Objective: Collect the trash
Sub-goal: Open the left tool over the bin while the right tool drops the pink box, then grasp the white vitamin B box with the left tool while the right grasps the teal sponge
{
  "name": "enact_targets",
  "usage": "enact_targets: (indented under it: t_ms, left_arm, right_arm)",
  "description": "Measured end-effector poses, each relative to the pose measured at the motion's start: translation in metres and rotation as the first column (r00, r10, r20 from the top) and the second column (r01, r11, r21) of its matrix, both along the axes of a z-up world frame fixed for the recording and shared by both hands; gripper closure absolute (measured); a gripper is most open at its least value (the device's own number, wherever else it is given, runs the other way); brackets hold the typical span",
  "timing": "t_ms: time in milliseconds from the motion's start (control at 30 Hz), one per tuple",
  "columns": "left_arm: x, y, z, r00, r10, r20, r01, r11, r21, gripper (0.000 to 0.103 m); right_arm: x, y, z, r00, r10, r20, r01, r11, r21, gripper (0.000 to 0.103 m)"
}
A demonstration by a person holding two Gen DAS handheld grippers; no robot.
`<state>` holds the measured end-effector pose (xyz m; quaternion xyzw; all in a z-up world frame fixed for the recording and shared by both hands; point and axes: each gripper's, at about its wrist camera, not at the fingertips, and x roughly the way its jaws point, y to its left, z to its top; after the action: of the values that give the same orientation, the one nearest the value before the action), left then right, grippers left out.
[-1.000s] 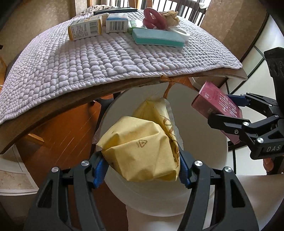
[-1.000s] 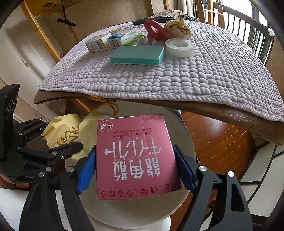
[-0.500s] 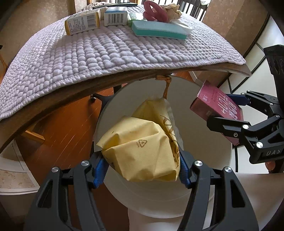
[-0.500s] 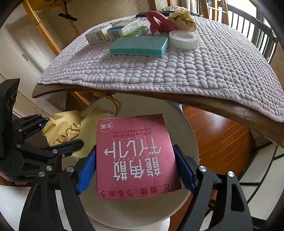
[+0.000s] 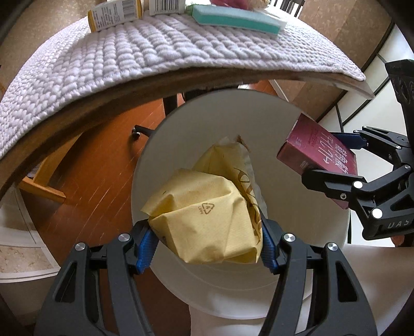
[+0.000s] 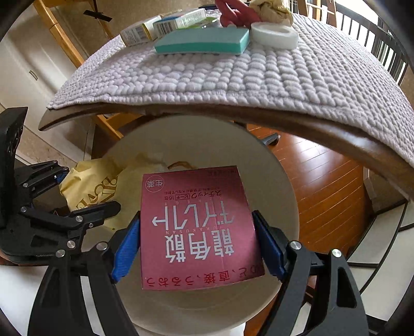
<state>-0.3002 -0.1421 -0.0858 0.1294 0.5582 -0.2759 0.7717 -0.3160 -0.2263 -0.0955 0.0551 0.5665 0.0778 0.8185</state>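
Observation:
My left gripper [image 5: 207, 245] is shut on a crumpled yellow paper bag [image 5: 204, 219] and holds it over the open mouth of a round white bin [image 5: 297, 227]. My right gripper [image 6: 198, 245] is shut on a pink medicine box [image 6: 196, 230] with Japanese print, also over the bin [image 6: 269, 181]. In the left wrist view the box [image 5: 318, 160] and right gripper [image 5: 344, 165] are at the right. In the right wrist view the yellow bag [image 6: 88, 181] and left gripper [image 6: 62, 191] are at the left.
The bin stands below the edge of a wooden table [image 5: 77, 124] covered by a grey quilted mat [image 6: 233, 77]. On the mat lie small cartons [image 6: 137, 32], a teal sponge block [image 6: 204, 42], a tape roll [image 6: 274, 35] and crumpled paper [image 6: 271, 7]. Wooden floor [image 6: 328, 186] is beside the bin.
Both grippers have moved lower and closer over the bin with their loads still held. The table edge now sits higher in both views.

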Motion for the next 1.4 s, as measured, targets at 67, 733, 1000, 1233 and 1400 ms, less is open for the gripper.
enact_targets:
  t_ms: [67,733,1000,1233,1400]
  left_arm:
    - [0.0,0.002,-0.006,1.0,0.002,-0.003,-0.002,1.0,0.003,0.037]
    - [-0.003,0.003,-0.01,1.0,0.002,0.015,-0.002,1.0,0.002,0.016]
    - [0.0,0.008,0.004,0.999,0.021,0.047,-0.02,1.0,-0.023,0.012]
    - [0.0,0.022,0.051,0.99,0.053,0.128,-0.04,0.994,-0.106,0.007]
    - [0.012,0.035,0.097,0.951,0.136,0.279,-0.09,0.981,-0.17,0.001]
  right_arm:
    - [0.002,0.002,-0.003,1.0,-0.005,-0.005,0.005,1.0,0.002,0.024]
    - [-0.003,-0.014,-0.009,0.999,-0.037,-0.016,0.038,0.998,0.04,0.017]
    - [-0.005,-0.026,0.012,0.998,-0.052,0.048,0.051,0.999,0.008,0.011]
    - [-0.015,-0.029,0.06,0.973,-0.061,0.221,0.082,0.993,-0.09,0.004]
    - [-0.007,-0.023,0.088,0.942,-0.069,0.329,0.105,0.99,-0.092,0.004]
